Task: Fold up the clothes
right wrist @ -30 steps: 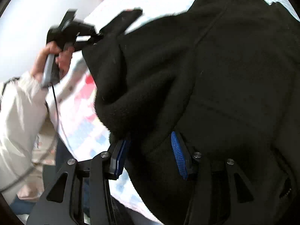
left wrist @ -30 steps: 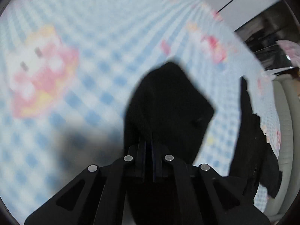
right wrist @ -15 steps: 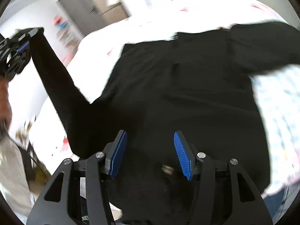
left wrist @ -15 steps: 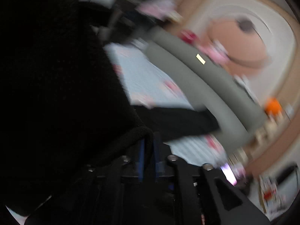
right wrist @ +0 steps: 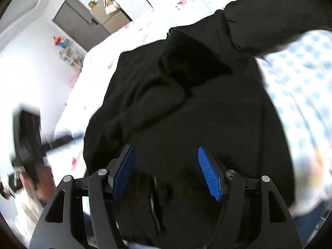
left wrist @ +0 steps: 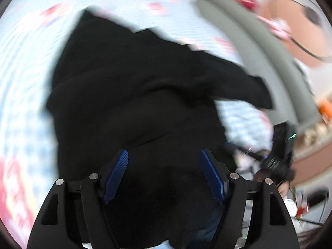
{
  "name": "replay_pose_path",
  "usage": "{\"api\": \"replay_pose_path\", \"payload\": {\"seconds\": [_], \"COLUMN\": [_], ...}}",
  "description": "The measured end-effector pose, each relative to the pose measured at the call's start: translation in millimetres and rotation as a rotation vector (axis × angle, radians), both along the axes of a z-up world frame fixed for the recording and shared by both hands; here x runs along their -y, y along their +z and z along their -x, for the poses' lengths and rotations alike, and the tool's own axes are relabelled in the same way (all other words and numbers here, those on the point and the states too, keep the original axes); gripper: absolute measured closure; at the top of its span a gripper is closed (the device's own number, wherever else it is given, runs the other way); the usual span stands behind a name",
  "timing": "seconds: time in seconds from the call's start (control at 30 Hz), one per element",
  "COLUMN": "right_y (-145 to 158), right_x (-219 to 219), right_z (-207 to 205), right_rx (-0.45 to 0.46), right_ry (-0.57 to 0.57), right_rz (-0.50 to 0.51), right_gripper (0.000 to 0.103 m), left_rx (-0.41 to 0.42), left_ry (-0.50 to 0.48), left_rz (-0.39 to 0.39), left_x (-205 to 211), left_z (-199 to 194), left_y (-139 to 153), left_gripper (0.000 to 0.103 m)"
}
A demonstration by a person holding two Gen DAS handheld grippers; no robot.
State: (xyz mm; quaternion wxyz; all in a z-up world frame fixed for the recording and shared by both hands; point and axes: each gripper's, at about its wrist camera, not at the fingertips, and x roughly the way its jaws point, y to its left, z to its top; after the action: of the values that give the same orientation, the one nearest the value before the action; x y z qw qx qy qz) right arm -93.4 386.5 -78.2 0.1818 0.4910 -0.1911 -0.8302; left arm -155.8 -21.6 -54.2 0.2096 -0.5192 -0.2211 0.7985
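Note:
A black fleece jacket [left wrist: 134,87] lies spread on a blue-and-white checked bedsheet [left wrist: 27,66], one sleeve reaching right. My left gripper [left wrist: 164,155] is open and empty just above the jacket's near part. In the right wrist view the same jacket [right wrist: 197,108] lies rumpled, with its collar and a sleeve at the top. My right gripper [right wrist: 166,151] is open and empty above the jacket's near edge. The left gripper [right wrist: 29,143] shows blurred at the left of the right wrist view; the right gripper [left wrist: 280,153] shows at the right of the left wrist view.
The sheet [right wrist: 300,78] has pink cartoon prints. A grey padded bed edge [left wrist: 259,47] runs along the right. A dark door [right wrist: 78,22] and small shelves [right wrist: 70,58] stand beyond the bed on the left.
My left gripper has opened and let go of the black sleeve it held. The jacket has dropped flat onto the bed. My right gripper stays open over it.

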Motion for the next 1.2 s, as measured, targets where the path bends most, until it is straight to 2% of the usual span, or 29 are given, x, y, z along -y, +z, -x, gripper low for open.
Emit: {"api": "replay_pose_path", "payload": {"seconds": [0.03,0.13,0.2,0.23,0.33,0.4,0.43,0.47,0.5,0.53,0.63,0.67,0.77,0.8,0.87,0.93,1.0,1.07,1.13,1.2], "right_y": [-3.6,-7.8,-10.5,-11.6,-26.4,-38.3,-44.2,-50.2,-56.3,-60.7,-26.0,-6.5,71.5,96.1,123.4,120.8,85.0,54.4,53.4,47.0], "right_x": [15.8,48.1,69.8,81.9,91.7,93.2,94.4,100.2,106.0,111.2,109.9,108.1,102.0,98.6,94.2,82.2,76.5,71.2,81.9,83.1], "right_z": [19.2,68.1,99.8,107.8,141.3,159.3,168.0,173.5,179.1,183.6,167.3,157.3,106.2,86.7,60.3,47.6,55.1,50.6,25.0,14.1], "right_rx": [0.004,0.021,0.031,0.017,-0.016,0.019,0.037,0.060,0.084,0.102,-0.019,-0.067,-0.272,-0.343,-0.431,-0.428,-0.323,-0.211,-0.269,-0.256], "right_ry": [-0.006,0.011,0.021,0.017,-0.099,-0.087,-0.079,-0.051,-0.023,0.001,-0.017,-0.019,0.006,0.014,-0.007,-0.031,-0.076,-0.122,-0.099,-0.079], "right_rz": [0.008,-0.024,-0.048,-0.095,-0.227,-0.158,-0.128,-0.136,-0.145,-0.151,-0.119,-0.099,-0.066,-0.061,-0.085,-0.111,-0.163,-0.259,-0.384,-0.435], "right_gripper": [0.036,0.035,0.036,0.037,0.032,0.030,0.033,0.041,0.080,0.092,0.096,0.096,0.097,0.097,0.097,0.096,0.096,0.096,0.096,0.095], "left_rx": [0.029,0.068,0.065,0.062,0.007,-0.042,-0.056,-0.068,-0.059,-0.044,-0.044,-0.055,-0.163,-0.179,-0.188,-0.146,-0.064,0.004,0.033,0.056], "left_ry": [0.030,0.087,0.098,0.104,0.100,0.100,0.105,0.111,0.122,0.134,0.138,0.128,0.038,0.017,-0.007,-0.005,0.006,-0.012,-0.014,0.022], "left_rz": [-0.002,-0.072,-0.093,-0.104,-0.140,-0.148,-0.136,-0.123,-0.103,-0.091,-0.119,-0.131,-0.248,-0.252,-0.239,-0.193,-0.110,0.000,0.080,0.076], "left_x": [12.6,34.3,35.2,35.7,38.9,36.5,37.8,39.3,42.9,46.1,53.9,54.7,55.3,53.9,51.6,48.8,43.8,34.3,30.5,40.3], "left_z": [-3.6,-18.5,-24.4,-27.3,-32.6,-36.9,-33.8,-30.8,-29.6,-28.1,-33.4,-36.7,-60.9,-66.9,-75.8,-76.7,-73.1,-72.3,-75.4,-77.2], "left_y": [-10.7,-40.1,-48.8,-52.7,-44.0,-26.6,-21.5,-16.7,-14.9,-16.3,-18.8,-18.8,-4.6,-1.1,1.1,-7.6,-24.0,-38.6,-47.6,-51.0], "left_gripper": [0.031,0.031,0.032,0.032,0.032,0.032,0.032,0.032,0.032,0.032,0.032,0.032,0.032,0.032,0.031,0.031,0.032,0.032,0.035,0.039]}}
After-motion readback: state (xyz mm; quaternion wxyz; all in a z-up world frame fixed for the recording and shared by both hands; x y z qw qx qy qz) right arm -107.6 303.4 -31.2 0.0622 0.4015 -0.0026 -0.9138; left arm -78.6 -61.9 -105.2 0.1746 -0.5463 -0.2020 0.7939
